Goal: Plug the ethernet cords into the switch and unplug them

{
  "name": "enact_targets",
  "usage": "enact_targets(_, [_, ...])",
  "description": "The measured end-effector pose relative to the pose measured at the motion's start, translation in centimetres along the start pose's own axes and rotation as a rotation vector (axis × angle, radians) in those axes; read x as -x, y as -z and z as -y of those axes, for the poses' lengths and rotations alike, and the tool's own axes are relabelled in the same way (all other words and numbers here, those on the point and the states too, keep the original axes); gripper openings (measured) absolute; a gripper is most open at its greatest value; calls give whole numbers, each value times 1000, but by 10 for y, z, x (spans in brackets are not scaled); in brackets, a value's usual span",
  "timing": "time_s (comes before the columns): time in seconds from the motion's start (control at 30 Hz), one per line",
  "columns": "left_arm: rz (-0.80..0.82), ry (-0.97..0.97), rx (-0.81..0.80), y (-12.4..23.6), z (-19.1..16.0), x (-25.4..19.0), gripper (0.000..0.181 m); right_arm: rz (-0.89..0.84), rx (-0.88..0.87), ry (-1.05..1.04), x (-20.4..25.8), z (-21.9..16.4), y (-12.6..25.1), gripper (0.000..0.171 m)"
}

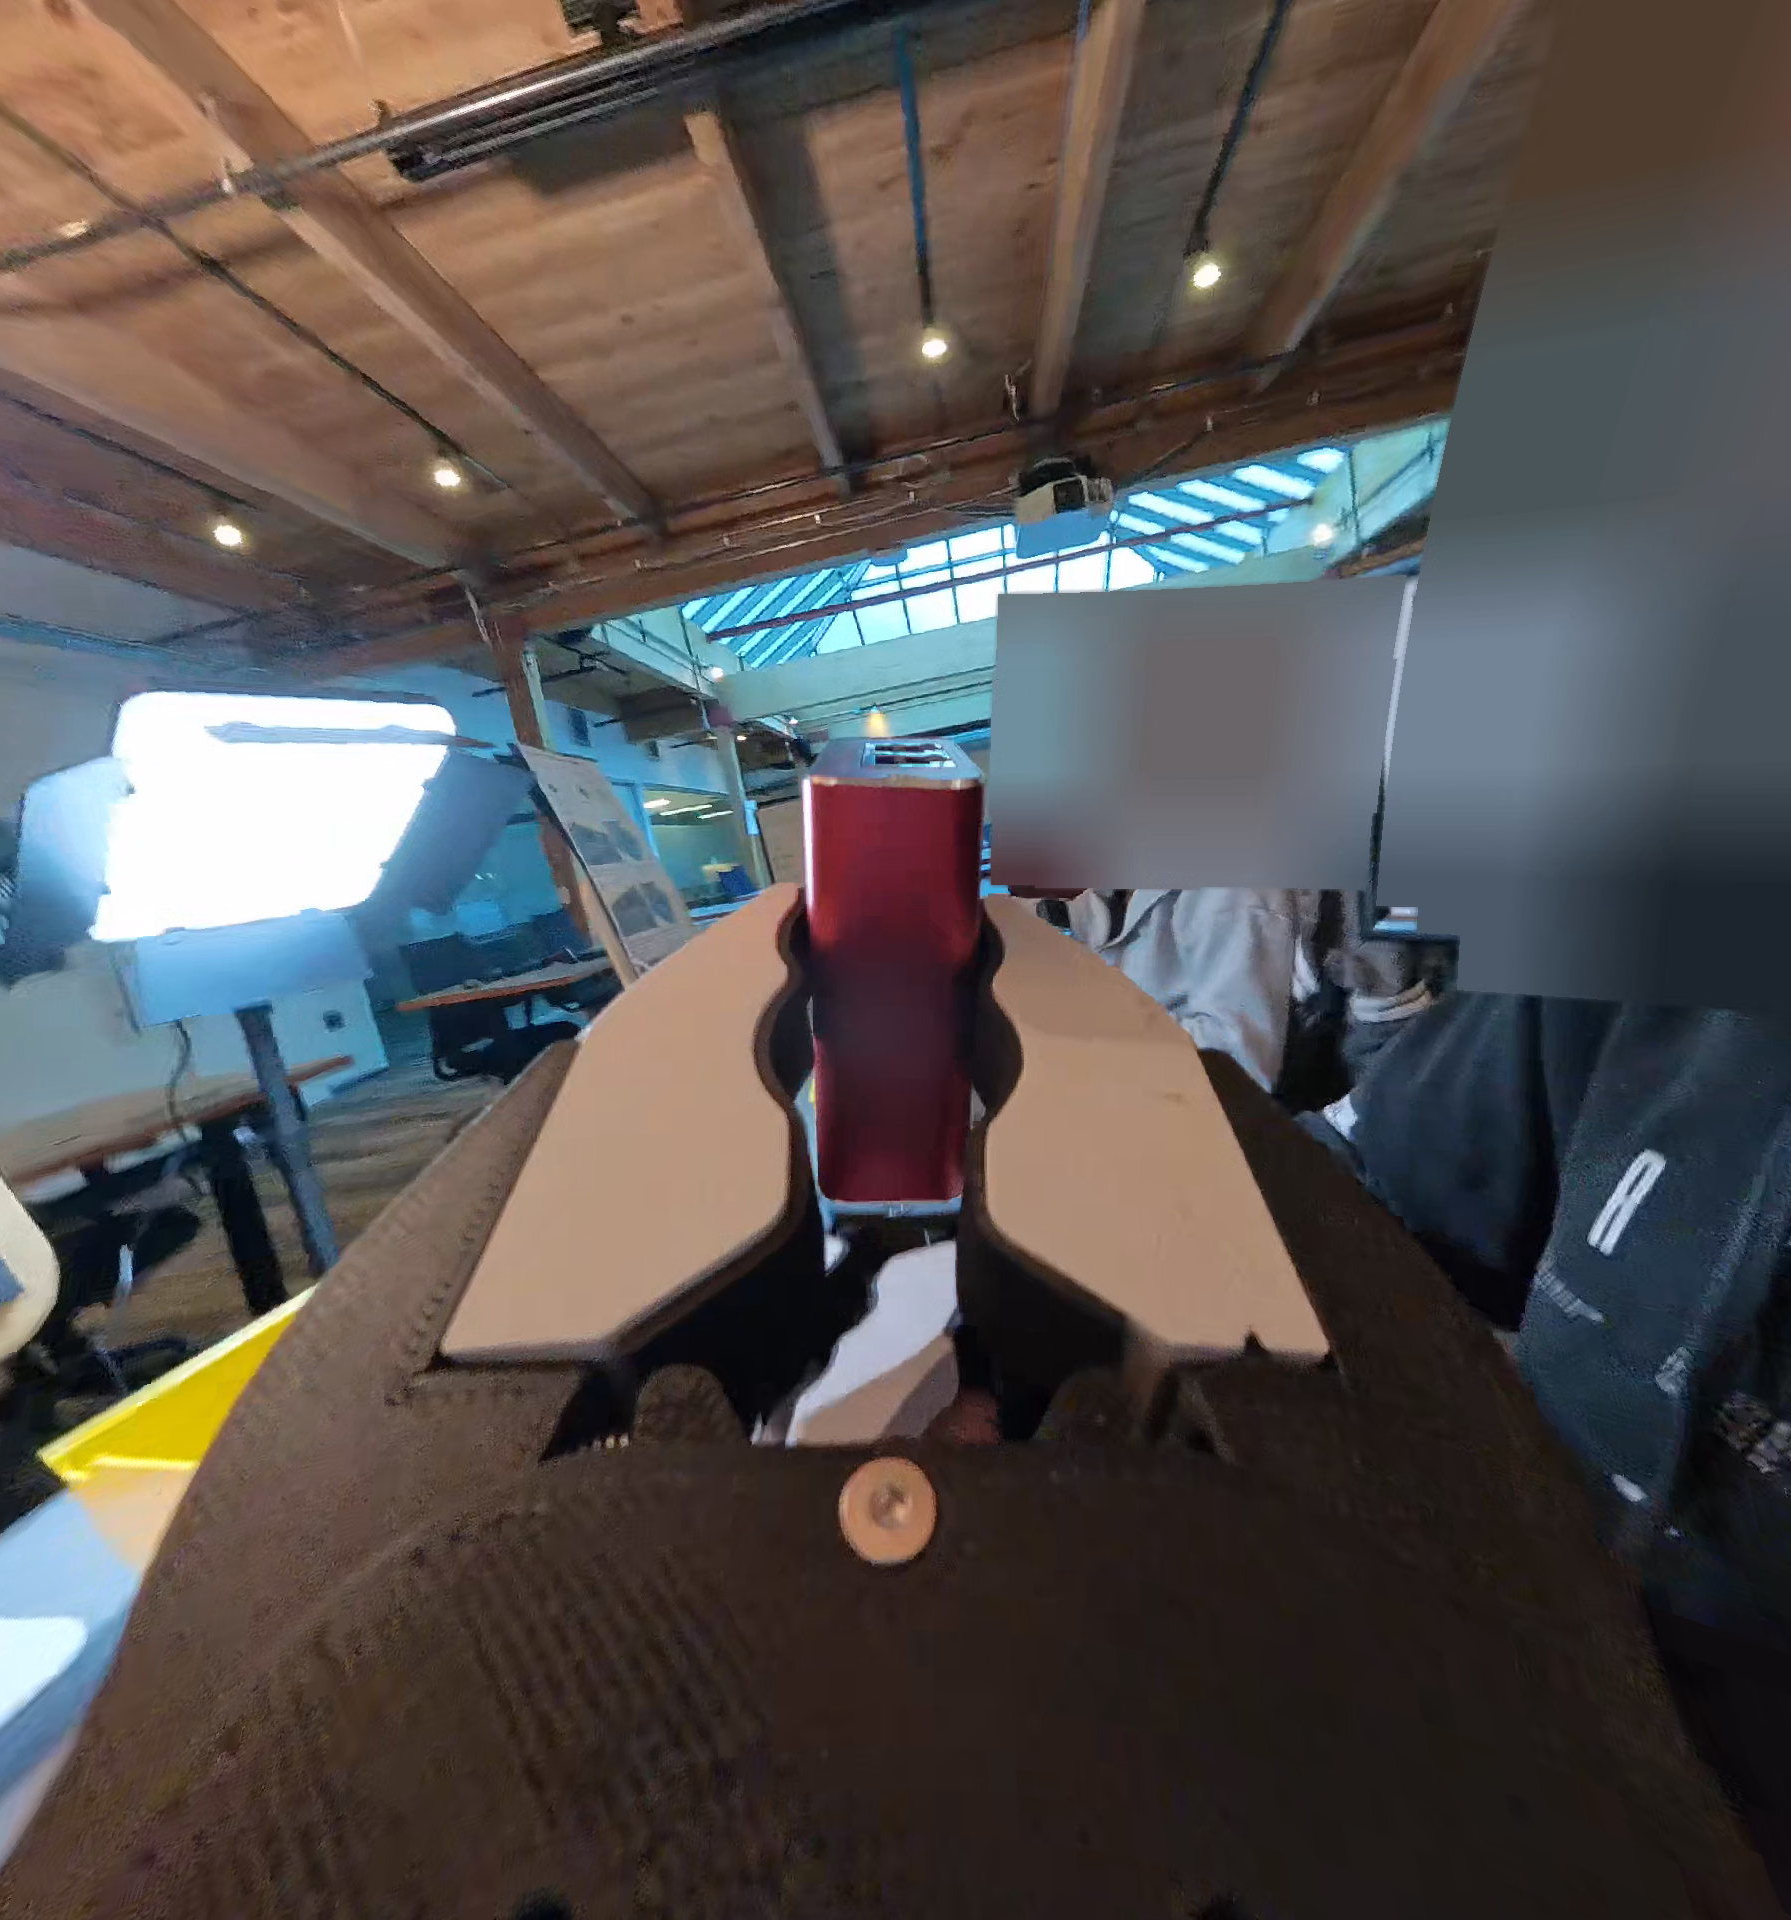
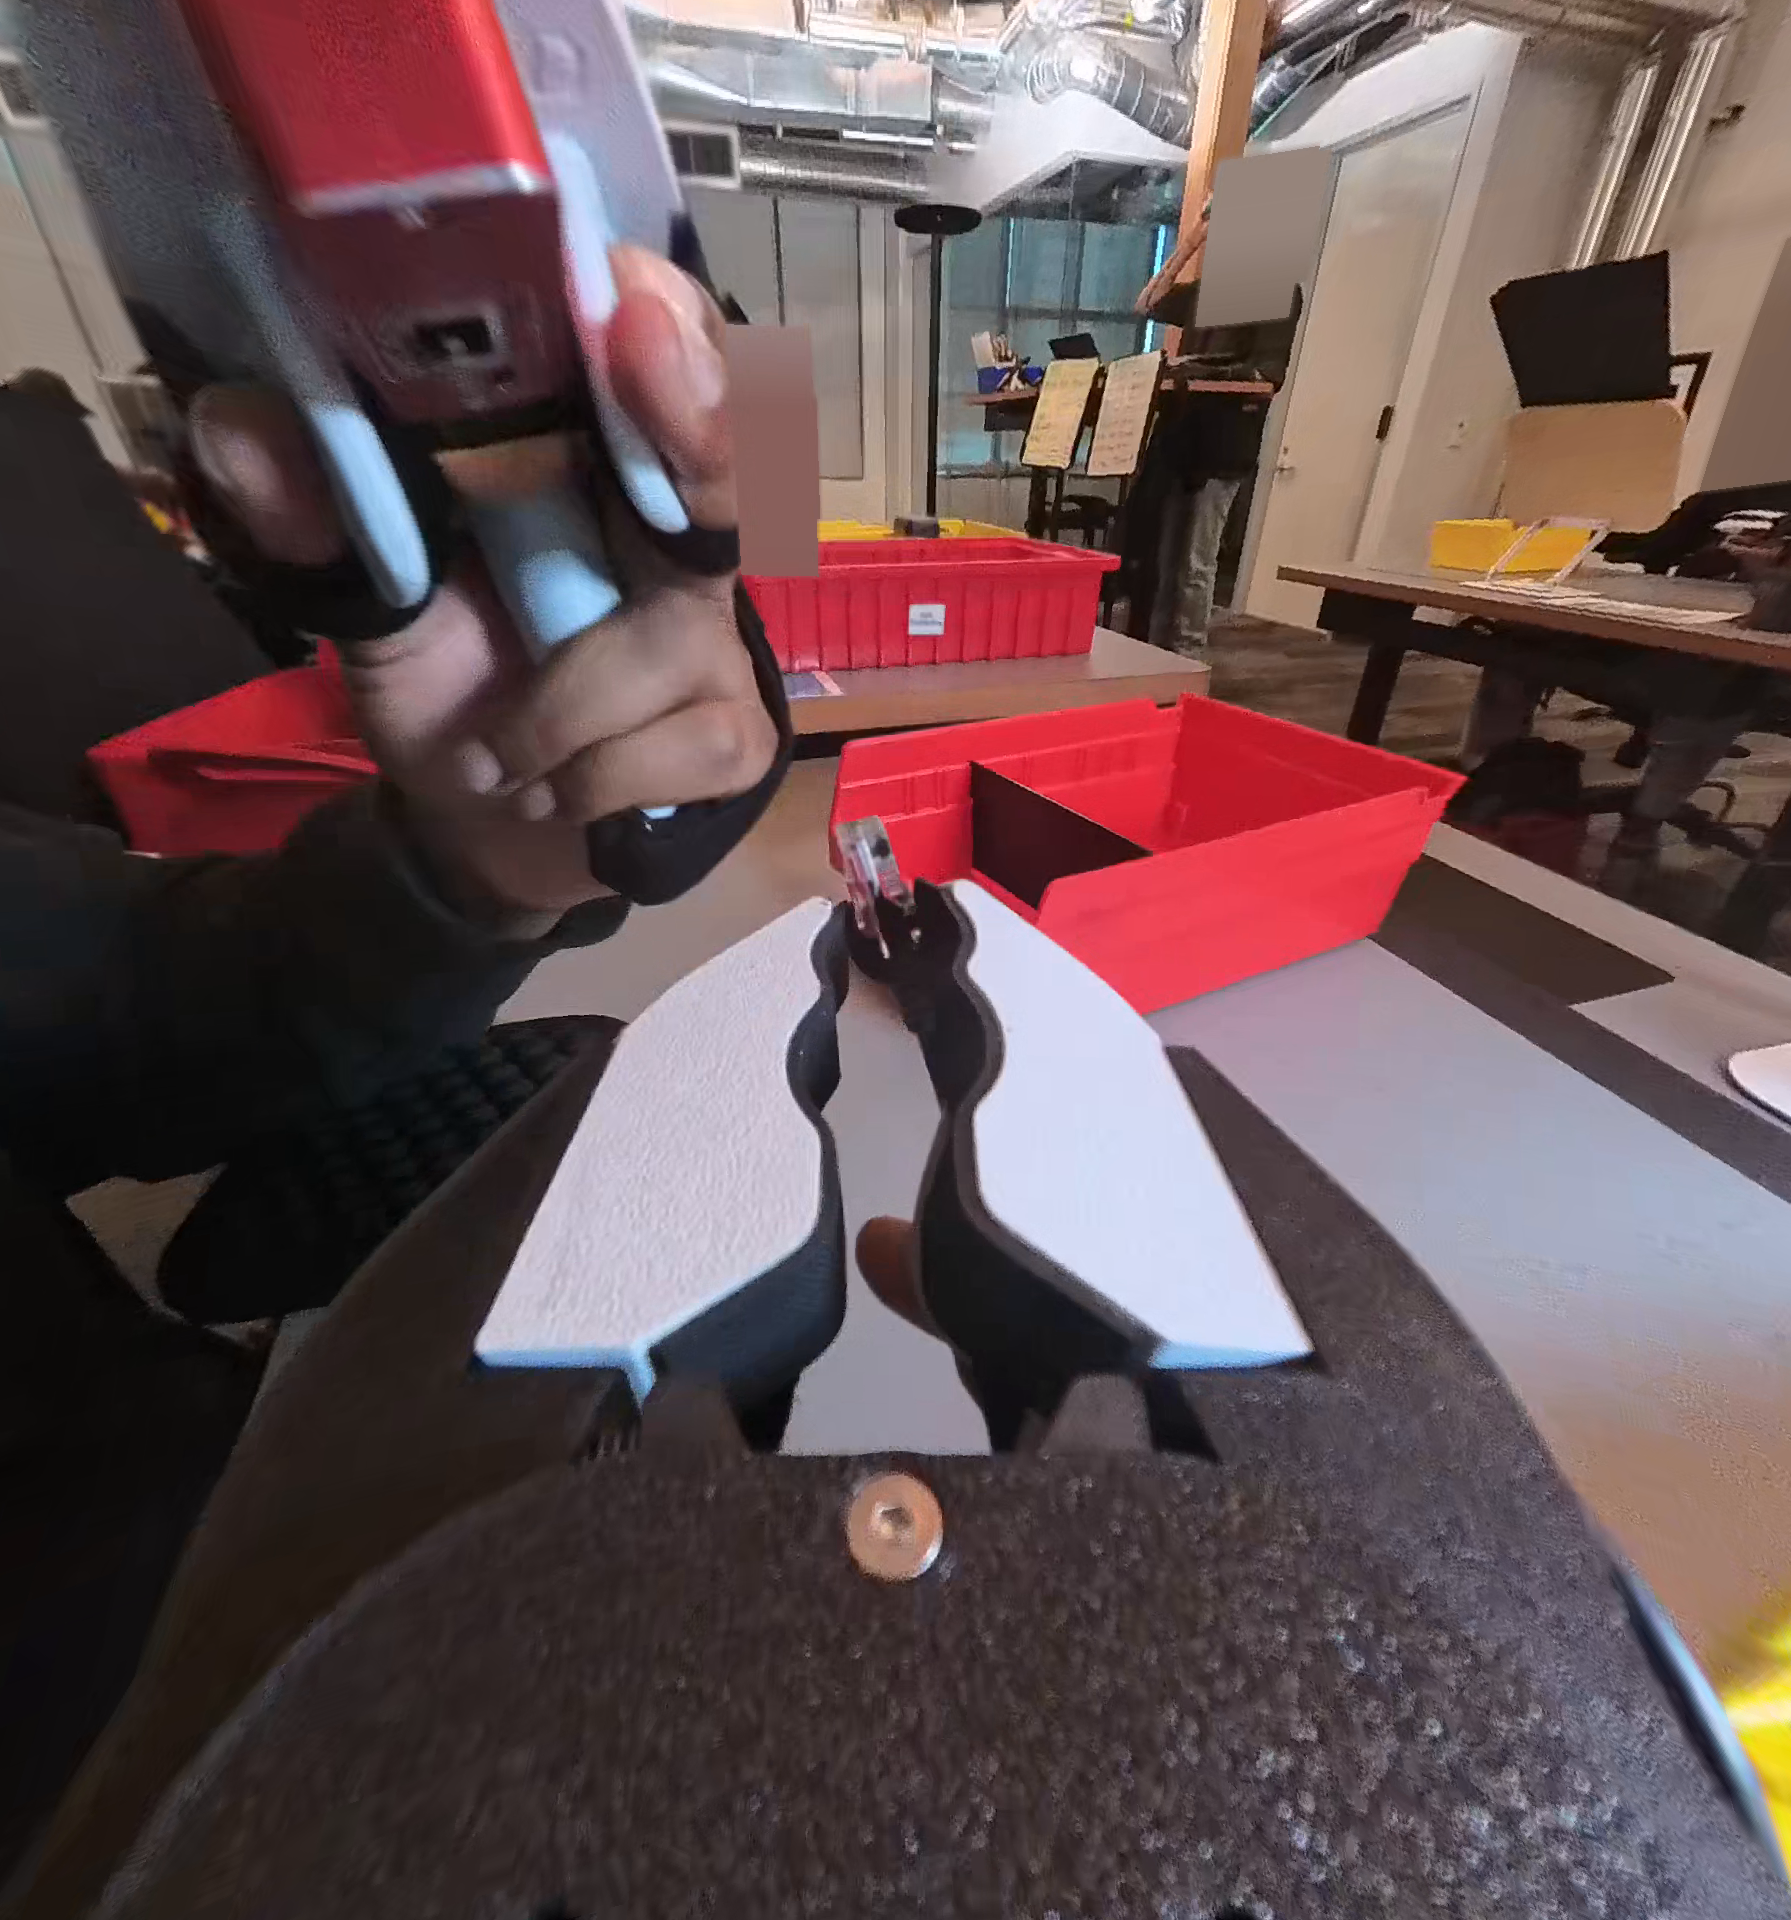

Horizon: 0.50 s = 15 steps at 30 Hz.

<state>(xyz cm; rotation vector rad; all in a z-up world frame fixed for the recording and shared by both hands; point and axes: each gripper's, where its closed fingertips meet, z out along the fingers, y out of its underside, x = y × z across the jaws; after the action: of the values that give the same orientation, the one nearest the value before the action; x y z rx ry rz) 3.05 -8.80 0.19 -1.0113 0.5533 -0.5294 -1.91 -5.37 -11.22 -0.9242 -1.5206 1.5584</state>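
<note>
Left gripper point(image 1: 891, 935) clamped on the red switch point(image 1: 889, 997), lifted upright toward the wooden ceiling point(image 1: 558, 260), right gripper point(image 2: 889, 914) pinching a cord's clear plug point(image 2: 873, 857) at its fingertips above the grey table point(image 2: 1442, 1195), red bin point(image 2: 1182, 831) just beyond

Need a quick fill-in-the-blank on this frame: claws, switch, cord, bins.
1. The left claw is shut on the ____ switch.
2. The right claw pinches the ethernet cord's clear ____.
3. The nearest red bin has a ____ divider.
4. The switch is held ____ the table.

Answers: red; plug; black; above
</note>
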Motion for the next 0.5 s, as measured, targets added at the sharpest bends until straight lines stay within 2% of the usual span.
enact_targets(0.13, [141, 164, 0, 28, -9, 47, 27, 37, -2, -13, -5, 37, 20, 13])
enact_targets(0.23, [270, 195, 45, 49, -28, 79, 27, -14, -4, -23, -26, 76, 44, 13])
enact_targets(0.33, [302, 286, 59, 59, -47, 95, 27, -53, 19, -57, -54, 108, 63, 13])
enact_targets(0.4, [315, 328, 66, 62, -58, 101, 27, -128, 80, -57, -84, 113, 70, 13])
enact_targets(0.5, [329, 344, 96, 64, -70, 104, 27, -238, 230, -89, -137, 89, 78, 13])
